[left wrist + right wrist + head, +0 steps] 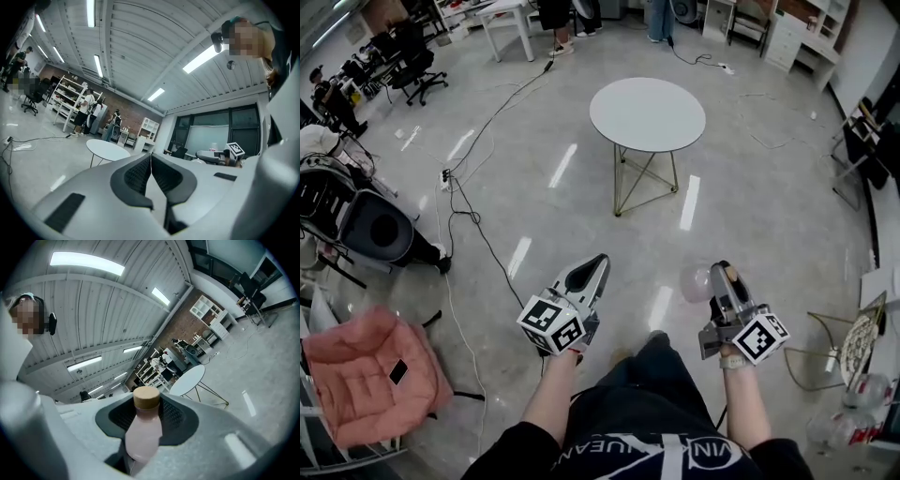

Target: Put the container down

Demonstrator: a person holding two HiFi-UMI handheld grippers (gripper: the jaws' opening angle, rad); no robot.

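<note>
My right gripper (722, 272) is shut on the container, a pale pink bottle (694, 283) with a tan cap. In the right gripper view the bottle (143, 432) stands between the dark pads (174, 417), its cap (146, 398) pointing away along the jaws. My left gripper (601, 260) is held beside it at waist height, shut with nothing in it; its pads (138, 174) meet in the left gripper view. Both hang over bare floor, well short of the round white table (647, 112) ahead.
A pink cushioned chair (366, 375) stands at the lower left and a black chair (380, 225) beyond it. Cables (478, 225) run across the glossy floor. A wire stand and clear bottles (861, 398) sit at the right. People stand by the far desks.
</note>
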